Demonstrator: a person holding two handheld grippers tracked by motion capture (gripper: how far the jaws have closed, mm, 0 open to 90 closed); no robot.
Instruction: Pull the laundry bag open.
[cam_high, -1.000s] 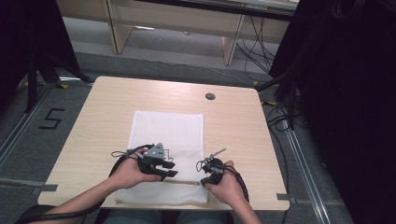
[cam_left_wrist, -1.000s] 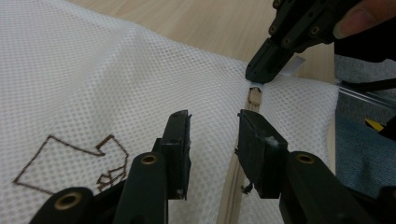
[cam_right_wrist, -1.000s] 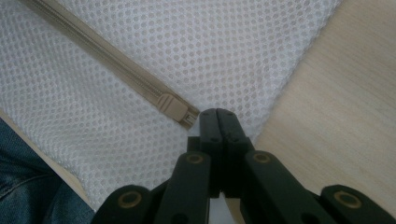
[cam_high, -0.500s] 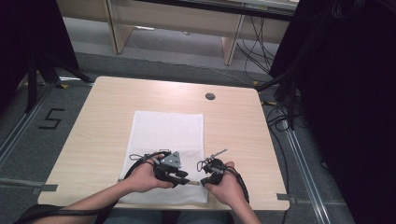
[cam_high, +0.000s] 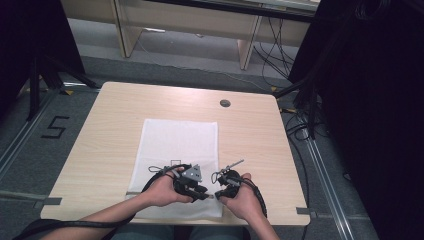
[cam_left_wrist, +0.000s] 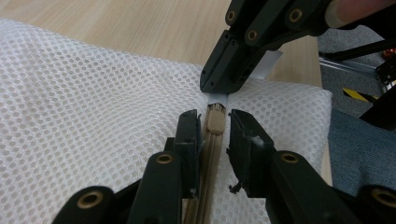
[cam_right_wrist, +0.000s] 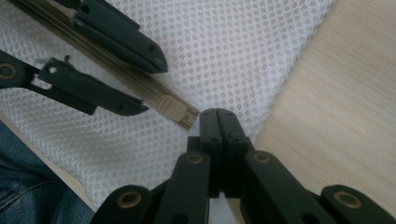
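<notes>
Two grippers: I have both working at the near edge of the mesh bag (cam_high: 177, 150), which lies flat on the worktop (cam_high: 100, 130).
Left gripper (cam_left_wrist: 215, 128): jaws parted, straddling the slider (cam_left_wrist: 216, 120) without touching it that I can see.
Right gripper (cam_right_wrist: 218, 115): jaws clenched on the white tab (cam_left_wrist: 264, 65) at the zip's end, just past the slider.
Step in hand: as I judge it, opening or closing the zip (cam_right_wrist: 116, 70).
Doing it well: I would hold the tab taut, close the left jaws squarely on the slider, then pull straight along the teeth so the mesh does not bunch or snag.
Bag: white, soft, open honeycomb weave, rectangular.
Zip: tan, fine ribbed teeth, straight.
Slider: tan, small, smooth, rounded.
Worktop: pale wood grain, smooth.
</notes>
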